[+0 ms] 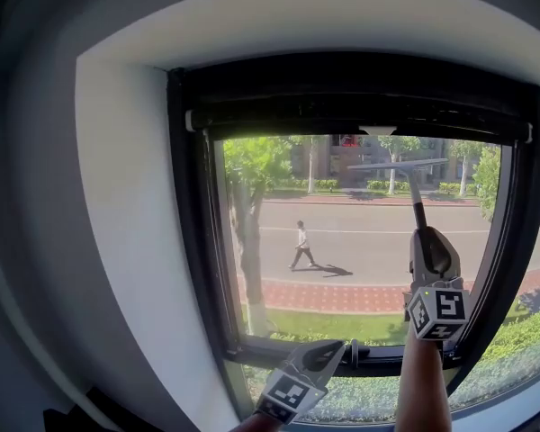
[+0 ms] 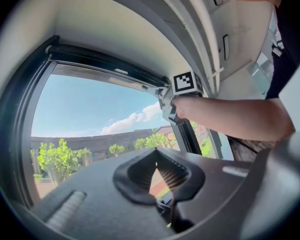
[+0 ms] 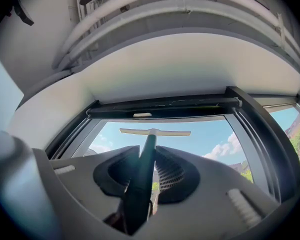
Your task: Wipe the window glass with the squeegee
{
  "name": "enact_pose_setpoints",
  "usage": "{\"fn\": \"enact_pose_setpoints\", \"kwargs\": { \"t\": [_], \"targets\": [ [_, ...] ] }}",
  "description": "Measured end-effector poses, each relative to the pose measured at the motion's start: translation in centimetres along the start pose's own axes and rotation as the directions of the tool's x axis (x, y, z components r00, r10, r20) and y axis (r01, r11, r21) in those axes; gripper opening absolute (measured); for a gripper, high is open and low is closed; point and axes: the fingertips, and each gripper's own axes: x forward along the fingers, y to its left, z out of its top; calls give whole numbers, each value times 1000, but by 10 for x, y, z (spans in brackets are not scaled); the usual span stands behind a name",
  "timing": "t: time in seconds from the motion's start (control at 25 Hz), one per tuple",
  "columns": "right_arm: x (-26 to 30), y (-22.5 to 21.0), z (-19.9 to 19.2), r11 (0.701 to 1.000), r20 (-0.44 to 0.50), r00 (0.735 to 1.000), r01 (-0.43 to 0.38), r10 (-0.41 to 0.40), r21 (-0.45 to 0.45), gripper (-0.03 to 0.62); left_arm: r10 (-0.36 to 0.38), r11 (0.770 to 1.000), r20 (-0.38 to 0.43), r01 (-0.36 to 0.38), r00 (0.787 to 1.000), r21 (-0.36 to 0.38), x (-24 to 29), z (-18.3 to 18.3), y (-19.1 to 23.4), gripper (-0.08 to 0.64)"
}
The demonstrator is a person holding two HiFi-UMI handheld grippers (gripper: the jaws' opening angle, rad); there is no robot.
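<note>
Squeegee: handle pinched in right gripper, blade lies level near the top of the window glass, pane extends below; left gripper pressed together, empty, at the lower frame.

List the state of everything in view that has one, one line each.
squeegee: held upright by its handle, blade near the top of the pane; contact with the glass can't be told.
right tongs: shut on the squeegee handle.
left tongs: shut, empty, low by the bottom frame.
window glass: uncovered, no suds or streaks visible.
</note>
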Motion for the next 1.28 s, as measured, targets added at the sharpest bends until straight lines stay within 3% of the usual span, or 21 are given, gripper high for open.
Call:
{"fn": "enact_pose_setpoints", "kwargs": {
  "t": [0.2, 0.56, 1.28],
  "targets": [
    [23, 1, -5, 999, -14, 999, 28, -29, -28, 100, -6, 1000, 10, 6, 1000, 5, -4, 2, 26, 0],
    [54, -7, 4, 998, 43, 998, 43, -41, -50, 100, 20, 1000, 23, -20, 1000, -13, -2, -1, 54, 0],
    [68, -13, 2, 989, 82, 989, 129, -124, -68, 100, 47, 999, 25, -47, 999, -14, -9, -13, 70, 0]
  ]
}}
